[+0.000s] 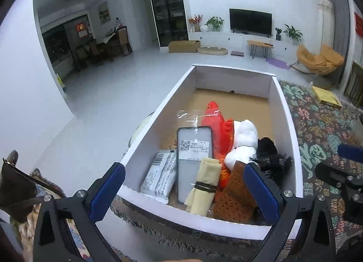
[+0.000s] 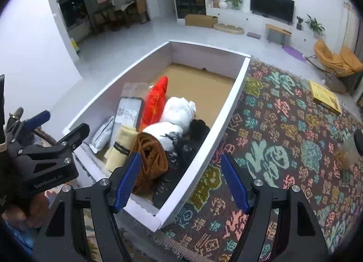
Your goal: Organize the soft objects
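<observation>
The soft things are lying bunched at the near end of the box [image 1: 158, 112], which is sitting on the rug [image 2: 283, 148]. A red cushion [image 1: 215, 123] is standing on edge near the middle of the box, with two white bundles [image 2: 179, 112] leaning against its right side. A black bag [image 1: 270, 155] is slumping beside the bundles, against the box's right wall. A brown knit [image 2: 149, 157] is resting in the near right corner, touching the nearer white bundle. Left of the knit, a cream roll [image 1: 204, 185] with a dark band round it is leaning on a grey packet [image 1: 195, 146] bearing a printed label. A white pack [image 1: 158, 173] is lying against the box's left wall, just beside the grey packet. The far half of the box is showing bare brown floor.

The left claw [image 1: 183, 189] is hovering over the near end of the box with its blue pads wide apart, gripping nothing. The right claw [image 2: 179, 180] is hanging over the box's near right wall, likewise spread and holding nothing.

A yellow book [image 2: 324, 96] is lying on the rug well to the right of the box. Beyond the box, a TV [image 1: 250, 21] is standing against the far wall, and an orange chair [image 1: 317, 60] is sitting to the right.
</observation>
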The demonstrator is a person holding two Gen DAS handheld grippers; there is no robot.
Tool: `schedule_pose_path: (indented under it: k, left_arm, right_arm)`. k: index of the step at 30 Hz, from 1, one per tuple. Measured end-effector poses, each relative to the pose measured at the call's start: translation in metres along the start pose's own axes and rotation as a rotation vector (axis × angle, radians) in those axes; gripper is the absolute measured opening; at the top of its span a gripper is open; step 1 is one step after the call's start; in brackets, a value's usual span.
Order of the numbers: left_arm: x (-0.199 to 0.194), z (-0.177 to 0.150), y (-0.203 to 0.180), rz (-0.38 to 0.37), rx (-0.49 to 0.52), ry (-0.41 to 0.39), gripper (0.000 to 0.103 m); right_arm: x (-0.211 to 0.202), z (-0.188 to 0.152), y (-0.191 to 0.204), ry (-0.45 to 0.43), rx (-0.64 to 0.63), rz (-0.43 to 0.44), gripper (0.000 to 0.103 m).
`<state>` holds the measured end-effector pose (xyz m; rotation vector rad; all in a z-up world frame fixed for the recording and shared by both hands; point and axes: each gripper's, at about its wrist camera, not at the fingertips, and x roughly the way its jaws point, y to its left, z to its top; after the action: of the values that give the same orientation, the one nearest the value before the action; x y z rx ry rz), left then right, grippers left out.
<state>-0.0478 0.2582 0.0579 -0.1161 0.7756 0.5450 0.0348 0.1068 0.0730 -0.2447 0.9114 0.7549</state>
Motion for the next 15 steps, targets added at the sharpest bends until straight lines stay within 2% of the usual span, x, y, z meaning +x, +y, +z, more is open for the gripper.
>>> schedule_pose_path:
  k: [15]
  left_arm:
    - [0.003, -0.007, 0.001, 0.033, -0.004, 0.01, 0.103]
  right_arm:
    - [0.009, -0.006, 0.015, 0.024, -0.028, -0.035, 0.076]
